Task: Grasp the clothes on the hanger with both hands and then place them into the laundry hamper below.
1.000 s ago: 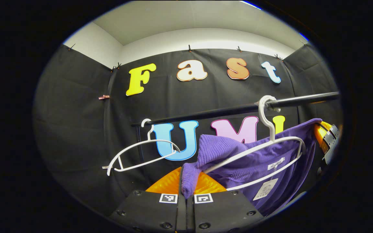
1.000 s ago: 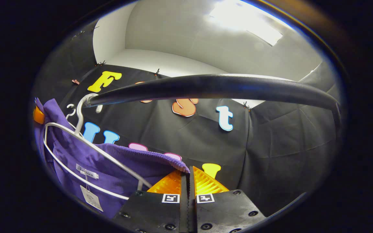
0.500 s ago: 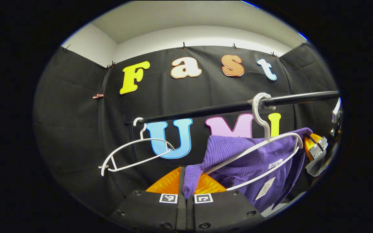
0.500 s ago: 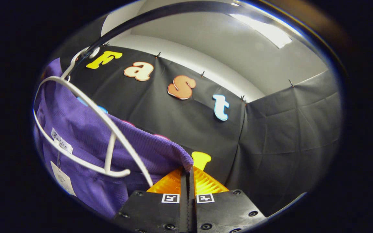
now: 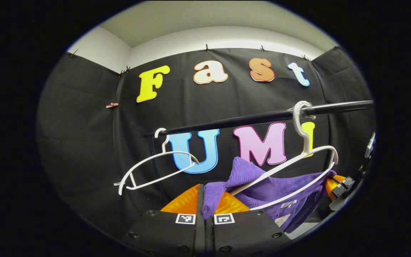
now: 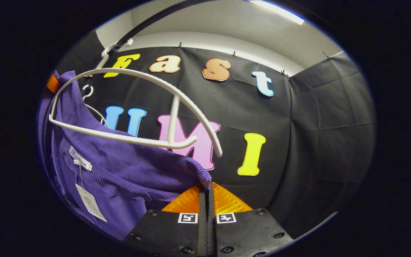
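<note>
A purple knit garment (image 5: 273, 189) hangs slack between my two grippers, pulled down off the right end of a white hanger (image 5: 298, 160) that stays hooked on the black rail (image 5: 248, 119). My left gripper (image 5: 205, 200) is shut on one shoulder of the garment. In the right gripper view, my right gripper (image 6: 208, 187) is shut on the other shoulder edge of the garment (image 6: 120, 167), with the white hanger (image 6: 148, 107) just above and its bare arm free of cloth. The right gripper's orange finger (image 5: 334, 184) shows at the far right of the left gripper view.
A second, bare white hanger (image 5: 155, 167) hangs on the rail's left end. The rail (image 6: 148, 21) runs overhead in the right gripper view. White tags (image 6: 89, 201) dangle from the garment's neckline. Black cloth walls close in behind and to both sides.
Both grippers have dropped lower with the garment. The cloth has slid down off the hanger, whose right arm now stands bare. The rail sits higher in the right gripper view.
</note>
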A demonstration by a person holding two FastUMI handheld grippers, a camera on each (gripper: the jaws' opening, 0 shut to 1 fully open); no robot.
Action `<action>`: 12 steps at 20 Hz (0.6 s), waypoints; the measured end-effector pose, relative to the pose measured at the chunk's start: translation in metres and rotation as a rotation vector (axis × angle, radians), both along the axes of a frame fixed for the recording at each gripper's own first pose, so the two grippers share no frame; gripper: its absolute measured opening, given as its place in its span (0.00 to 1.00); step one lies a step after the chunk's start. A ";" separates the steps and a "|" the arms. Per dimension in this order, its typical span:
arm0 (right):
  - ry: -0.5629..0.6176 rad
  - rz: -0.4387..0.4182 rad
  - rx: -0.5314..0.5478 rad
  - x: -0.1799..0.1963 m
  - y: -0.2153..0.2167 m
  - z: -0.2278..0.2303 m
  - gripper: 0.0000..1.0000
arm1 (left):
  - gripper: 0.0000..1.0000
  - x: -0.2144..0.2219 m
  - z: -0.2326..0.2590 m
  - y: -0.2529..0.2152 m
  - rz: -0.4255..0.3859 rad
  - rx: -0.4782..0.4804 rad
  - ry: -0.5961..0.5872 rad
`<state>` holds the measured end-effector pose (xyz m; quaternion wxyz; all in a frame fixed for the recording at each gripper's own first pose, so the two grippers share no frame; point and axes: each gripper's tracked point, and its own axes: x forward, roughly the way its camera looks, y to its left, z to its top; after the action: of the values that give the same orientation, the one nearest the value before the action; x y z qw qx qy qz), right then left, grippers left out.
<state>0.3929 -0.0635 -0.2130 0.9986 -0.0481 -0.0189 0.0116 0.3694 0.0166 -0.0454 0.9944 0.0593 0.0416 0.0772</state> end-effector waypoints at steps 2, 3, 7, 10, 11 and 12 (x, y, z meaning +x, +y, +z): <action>0.010 0.045 0.005 -0.017 0.019 0.002 0.05 | 0.05 -0.004 -0.006 0.023 0.040 -0.009 0.011; 0.010 0.062 0.001 -0.023 0.026 0.002 0.04 | 0.05 -0.007 -0.014 0.033 0.059 -0.010 0.021; 0.018 0.099 0.017 -0.044 0.042 0.014 0.05 | 0.05 -0.024 -0.047 0.055 0.098 -0.019 0.080; 0.031 0.117 0.029 -0.065 0.051 0.020 0.05 | 0.05 -0.040 -0.075 0.058 0.100 -0.028 0.130; 0.038 0.121 0.020 -0.072 0.054 0.020 0.05 | 0.05 -0.045 -0.085 0.057 0.096 -0.042 0.148; 0.045 0.127 0.012 -0.079 0.056 0.018 0.05 | 0.05 -0.051 -0.095 0.057 0.088 -0.063 0.162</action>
<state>0.3138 -0.0077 -0.1945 0.9963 -0.0404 0.0007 0.0762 0.3183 0.0731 -0.1399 0.9848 0.0319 0.1268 0.1146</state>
